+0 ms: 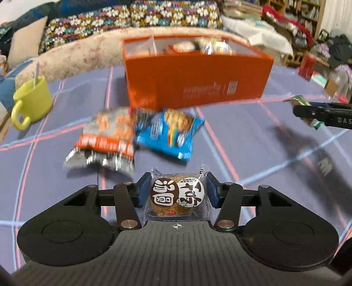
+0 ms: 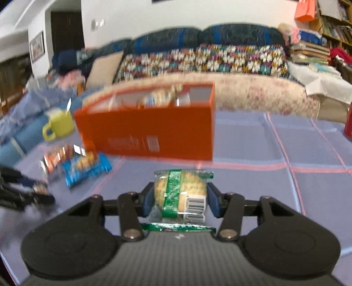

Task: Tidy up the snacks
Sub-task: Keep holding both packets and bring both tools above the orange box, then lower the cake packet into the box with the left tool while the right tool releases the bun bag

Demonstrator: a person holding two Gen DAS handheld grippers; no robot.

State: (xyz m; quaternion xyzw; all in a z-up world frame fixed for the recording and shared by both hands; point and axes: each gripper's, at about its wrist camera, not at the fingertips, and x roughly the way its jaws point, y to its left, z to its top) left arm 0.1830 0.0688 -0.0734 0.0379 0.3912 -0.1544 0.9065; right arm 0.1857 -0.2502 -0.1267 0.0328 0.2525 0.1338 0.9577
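Note:
My left gripper (image 1: pixel 177 189) is shut on a small brown wrapped cake (image 1: pixel 177 194) with round labels, held above the cloth. My right gripper (image 2: pixel 180 198) is shut on a green-banded wrapped cake (image 2: pixel 181 193); it also shows at the right of the left wrist view (image 1: pixel 308 110). The orange divided box (image 1: pixel 198 81) stands ahead with several wrapped snacks inside; it also shows in the right wrist view (image 2: pixel 149 132). An orange snack bag (image 1: pixel 107 136) and a blue snack bag (image 1: pixel 171 132) lie in front of the box.
A yellow-green mug (image 1: pixel 33 101) with a spoon stands left of the box. The table has a purple checked cloth (image 1: pixel 264 143). A sofa with a flowered blanket (image 1: pixel 132 19) is behind. A red object (image 2: pixel 348 125) sits at the far right.

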